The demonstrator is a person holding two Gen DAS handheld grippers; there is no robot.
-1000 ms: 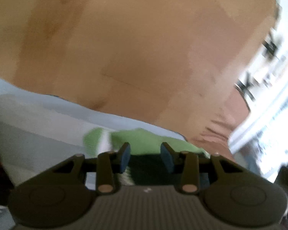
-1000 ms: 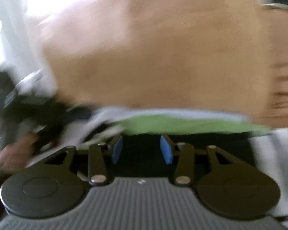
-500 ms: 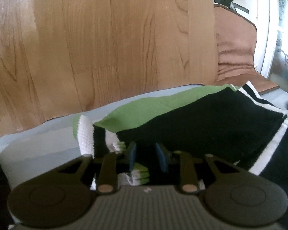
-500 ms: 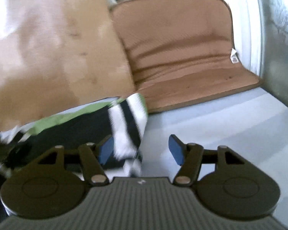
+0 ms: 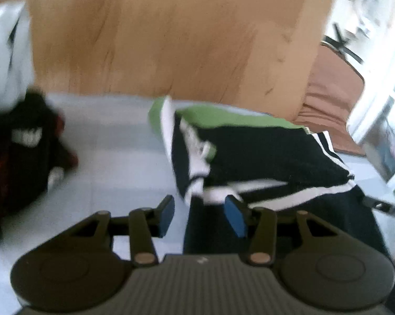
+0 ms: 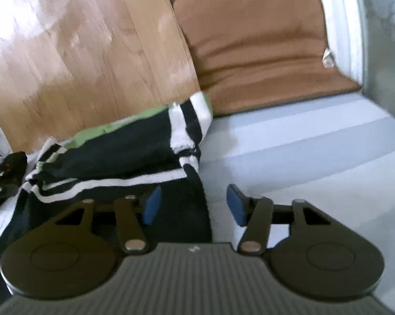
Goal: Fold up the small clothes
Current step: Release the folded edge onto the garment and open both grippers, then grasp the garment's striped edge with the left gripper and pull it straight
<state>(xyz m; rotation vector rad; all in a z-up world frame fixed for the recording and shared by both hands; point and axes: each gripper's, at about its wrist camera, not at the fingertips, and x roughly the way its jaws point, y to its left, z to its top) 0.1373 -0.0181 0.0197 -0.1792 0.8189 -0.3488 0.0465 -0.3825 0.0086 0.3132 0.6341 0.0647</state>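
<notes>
A small black garment with white stripes and green trim [image 5: 263,155] lies folded over on the pale blue-grey surface [image 5: 113,157]. It also shows in the right wrist view [image 6: 124,152]. My left gripper [image 5: 201,216] is open and empty, just short of the garment's near left corner. My right gripper [image 6: 192,208] is open and empty over the garment's near right edge, with the left blue pad above the black cloth.
A dark black-and-red pile of clothes [image 5: 21,152] lies at the left of the surface, also seen in the right wrist view [image 6: 5,176]. Beyond the surface's far edge is wooden floor [image 5: 171,39] and a brown cushion [image 6: 263,47].
My left gripper has opened, let go of the garment's corner and drawn back. My right gripper stays open and has shifted a little over the garment's right edge. The garment now lies folded.
</notes>
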